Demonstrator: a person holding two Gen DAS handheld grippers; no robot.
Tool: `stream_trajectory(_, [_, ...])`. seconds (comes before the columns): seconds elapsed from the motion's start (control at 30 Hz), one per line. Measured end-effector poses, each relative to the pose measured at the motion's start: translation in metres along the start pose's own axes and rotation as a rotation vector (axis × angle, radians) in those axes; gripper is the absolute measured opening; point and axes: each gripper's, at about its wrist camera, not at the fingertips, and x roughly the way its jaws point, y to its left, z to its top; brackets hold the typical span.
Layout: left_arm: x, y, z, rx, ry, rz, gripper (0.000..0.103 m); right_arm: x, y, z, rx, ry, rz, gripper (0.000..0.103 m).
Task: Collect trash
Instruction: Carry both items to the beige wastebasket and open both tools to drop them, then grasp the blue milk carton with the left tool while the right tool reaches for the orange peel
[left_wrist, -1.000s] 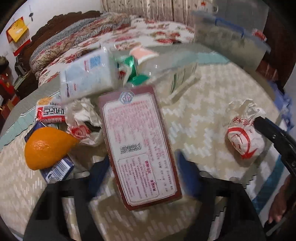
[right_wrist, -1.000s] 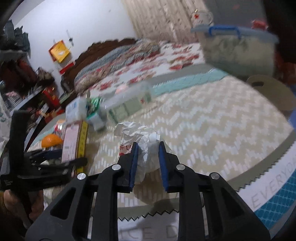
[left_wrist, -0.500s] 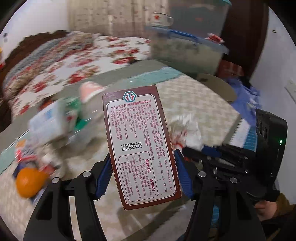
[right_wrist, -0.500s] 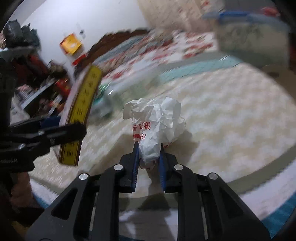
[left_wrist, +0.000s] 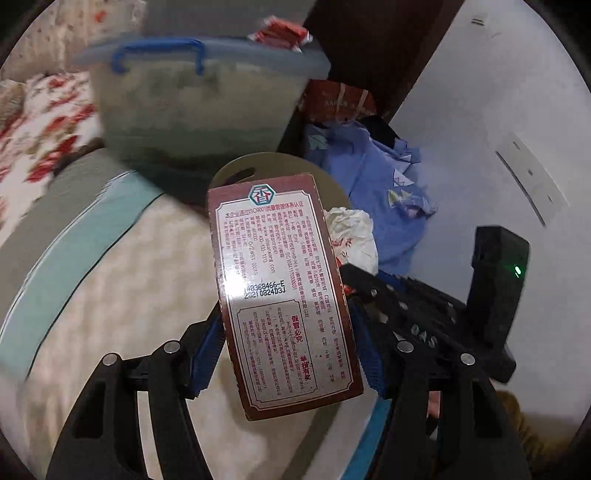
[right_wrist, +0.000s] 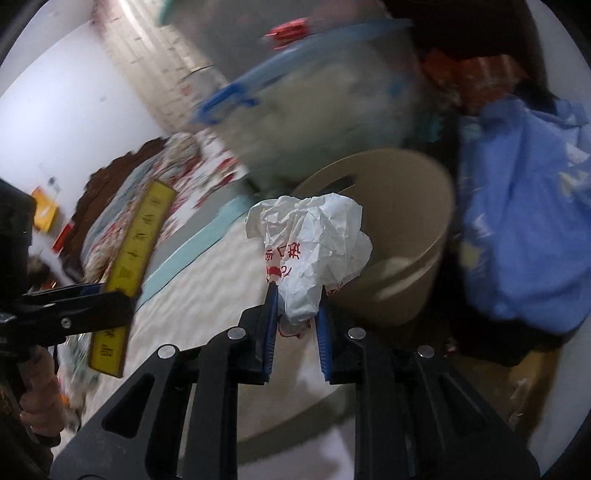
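Observation:
My left gripper (left_wrist: 286, 350) is shut on a flat maroon box (left_wrist: 280, 295) with a printed white label, held up above the mat. In the right wrist view the same box (right_wrist: 133, 273) shows its yellow edge at the left. My right gripper (right_wrist: 295, 325) is shut on a crumpled white plastic bag (right_wrist: 314, 243) with red print, lifted off the mat. That bag (left_wrist: 351, 232) peeks out behind the box in the left wrist view. A tan round bin (right_wrist: 402, 236) stands just beyond the bag, and its rim (left_wrist: 243, 170) shows behind the box.
A clear storage tub (left_wrist: 199, 96) with a blue handle stands behind the bin. Blue cloth (right_wrist: 524, 221) is heaped to the right of the bin. The chevron mat (left_wrist: 110, 295) with a teal border lies below. A flowered bedspread (left_wrist: 33, 122) is at the far left.
Both grippers have lifted their loads off the mat and swung right, from the pile of trash toward the tan bin. The bag has left the mat. The orange and cartons have gone out of view.

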Motion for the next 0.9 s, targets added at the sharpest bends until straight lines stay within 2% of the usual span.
stream_trajectory(0.03, [0.011, -0.001, 0.014, -0.002, 0.005, 0.001, 0.062, 0.006, -0.004, 0.009, 0.006, 0.008, -0.013, 0.024])
stream_trajectory(0.07, [0.025, -0.001, 0.028, -0.009, 0.013, 0.005, 0.07, 0.013, -0.009, 0.02, 0.006, 0.015, -0.035, 0.025])
stream_trajectory(0.1, [0.043, -0.002, 0.043, -0.021, 0.03, 0.022, 0.077, 0.02, -0.013, 0.028, 0.001, 0.018, -0.059, 0.034])
stream_trajectory(0.13, [0.055, -0.001, 0.052, -0.032, 0.041, 0.073, 0.084, 0.026, -0.019, 0.035, 0.002, 0.023, -0.077, 0.059])
stream_trajectory(0.17, [0.065, 0.001, 0.059, -0.051, 0.039, 0.145, 0.084, 0.029, -0.024, 0.04, 0.014, 0.018, -0.105, 0.073])
stream_trajectory(0.2, [0.068, 0.001, 0.062, -0.06, 0.039, 0.161, 0.083, 0.027, -0.027, 0.042, 0.026, -0.013, -0.118, 0.078])
stream_trajectory(0.27, [0.064, 0.004, 0.059, -0.075, 0.035, 0.156, 0.083, 0.015, -0.026, 0.041, 0.014, -0.079, -0.129, 0.077])
stream_trajectory(0.33, [0.04, 0.005, 0.044, -0.07, -0.019, 0.16, 0.083, 0.003, -0.025, 0.035, 0.005, -0.12, -0.137, 0.076])
stream_trajectory(0.4, [0.014, 0.007, 0.026, -0.071, -0.06, 0.16, 0.083, -0.011, -0.022, 0.027, 0.02, -0.144, -0.11, 0.073])
stream_trajectory(0.47, [-0.027, 0.011, -0.012, -0.078, -0.117, 0.15, 0.084, -0.018, -0.015, 0.019, 0.036, -0.144, -0.035, 0.071])
stream_trajectory(0.57, [-0.077, 0.019, -0.07, -0.077, -0.165, 0.188, 0.084, -0.02, 0.013, 0.003, 0.018, -0.104, 0.08, 0.058])
stream_trajectory(0.6, [-0.102, 0.025, -0.104, -0.084, -0.184, 0.223, 0.084, -0.018, 0.025, -0.002, 0.007, -0.082, 0.113, 0.054])
stream_trajectory(0.63, [-0.116, 0.03, -0.122, -0.088, -0.189, 0.241, 0.084, -0.015, 0.04, -0.009, -0.009, -0.054, 0.15, 0.052])
stream_trajectory(0.7, [-0.154, 0.047, -0.171, -0.112, -0.198, 0.318, 0.084, -0.007, 0.075, -0.023, -0.064, 0.005, 0.223, 0.052])
stream_trajectory(0.8, [-0.215, 0.078, -0.239, -0.22, -0.223, 0.448, 0.084, 0.003, 0.131, -0.051, -0.167, 0.094, 0.303, 0.053])
stream_trajectory(0.9, [-0.279, 0.118, -0.302, -0.444, -0.281, 0.565, 0.084, 0.013, 0.187, -0.085, -0.246, 0.197, 0.401, 0.054])
